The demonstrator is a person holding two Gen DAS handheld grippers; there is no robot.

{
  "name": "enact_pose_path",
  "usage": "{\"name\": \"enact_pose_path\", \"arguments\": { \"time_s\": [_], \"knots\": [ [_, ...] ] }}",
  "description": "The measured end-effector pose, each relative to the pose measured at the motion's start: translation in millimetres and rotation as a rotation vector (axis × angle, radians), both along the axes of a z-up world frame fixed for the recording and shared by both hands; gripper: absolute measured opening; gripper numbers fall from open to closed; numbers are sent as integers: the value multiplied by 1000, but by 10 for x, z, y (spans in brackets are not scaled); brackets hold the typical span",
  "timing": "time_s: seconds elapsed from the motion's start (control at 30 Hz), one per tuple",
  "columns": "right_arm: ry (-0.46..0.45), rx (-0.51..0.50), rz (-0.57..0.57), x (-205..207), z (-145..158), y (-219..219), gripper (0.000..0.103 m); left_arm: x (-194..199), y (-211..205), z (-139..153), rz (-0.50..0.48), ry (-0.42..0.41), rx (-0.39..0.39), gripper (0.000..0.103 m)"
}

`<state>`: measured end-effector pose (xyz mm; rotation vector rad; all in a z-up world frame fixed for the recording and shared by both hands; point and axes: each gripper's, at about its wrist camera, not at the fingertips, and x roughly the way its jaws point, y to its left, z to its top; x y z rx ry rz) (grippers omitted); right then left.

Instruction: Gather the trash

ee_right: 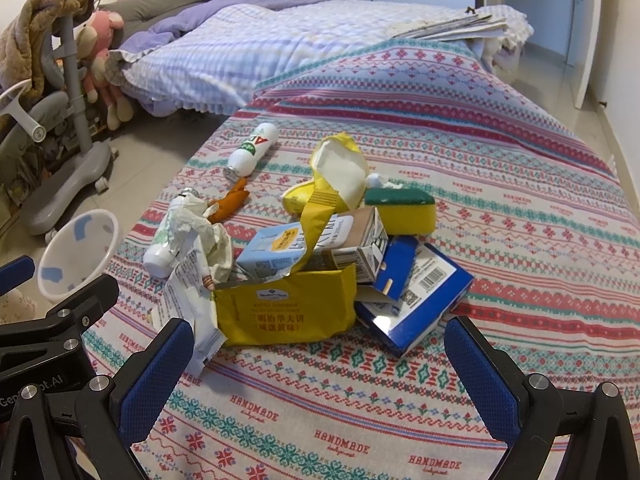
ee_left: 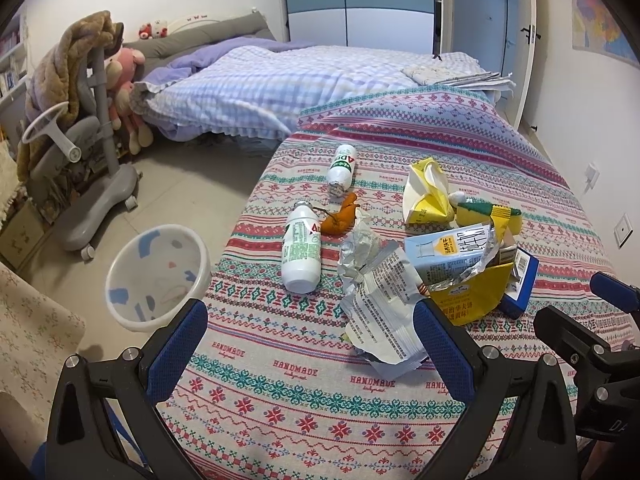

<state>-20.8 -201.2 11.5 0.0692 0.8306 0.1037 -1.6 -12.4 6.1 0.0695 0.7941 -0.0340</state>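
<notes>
Trash lies in a heap on the patterned tablecloth: a white wrapper, a yellow snack bag, a milk carton, a blue box, a yellow sponge, crumpled yellow packaging, orange peel and two white bottles. A white bin stands on the floor left of the table. My left gripper hangs open in front of the white wrapper. Just short of the yellow bag and blue box, my right gripper is open and empty.
A bed with a checked quilt lies beyond the table. A grey chair draped with a blanket stands at the left by plush toys. Tiled floor runs between chair, bin and table. Wardrobe doors and a door are at the back.
</notes>
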Motion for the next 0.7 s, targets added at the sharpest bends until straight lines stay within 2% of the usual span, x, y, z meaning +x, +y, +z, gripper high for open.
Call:
{"name": "enact_pose_path", "arguments": {
  "time_s": [0.7],
  "knots": [
    [0, 1, 4, 13, 5, -3, 103, 11, 36, 15, 16, -9, -6, 103]
  ]
}}
